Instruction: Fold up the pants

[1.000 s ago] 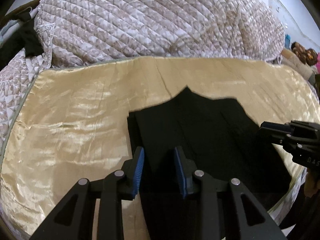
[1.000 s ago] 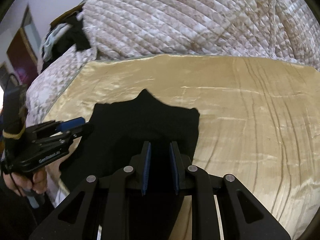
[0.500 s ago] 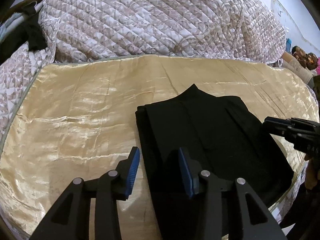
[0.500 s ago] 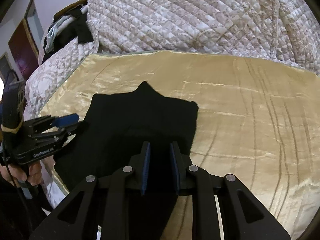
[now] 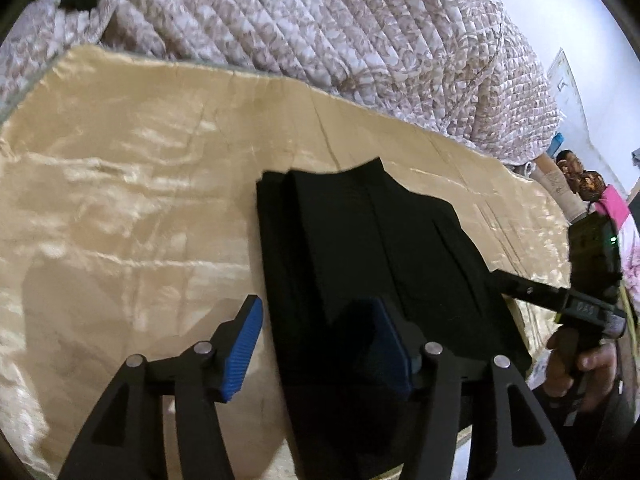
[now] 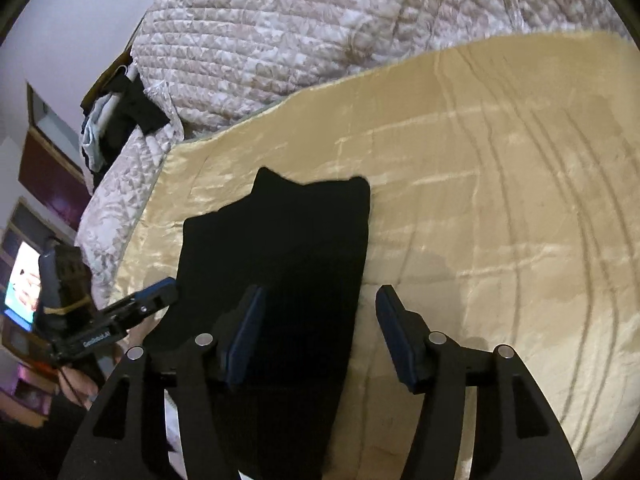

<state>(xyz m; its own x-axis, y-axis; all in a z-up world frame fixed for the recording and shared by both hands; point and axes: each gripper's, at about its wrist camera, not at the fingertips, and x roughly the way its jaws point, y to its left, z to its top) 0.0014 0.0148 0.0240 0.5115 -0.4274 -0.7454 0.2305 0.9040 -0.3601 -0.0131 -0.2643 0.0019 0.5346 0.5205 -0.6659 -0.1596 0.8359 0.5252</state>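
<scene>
Right wrist view: left gripper (image 6: 160, 294) label unreadable beside pants (image 6: 288, 248)

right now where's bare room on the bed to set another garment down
Bare gold satin sheet runs from the folded black pants to the quilted comforter, and on their other side. The near edge is crowded: both open grippers, left and right.
</scene>
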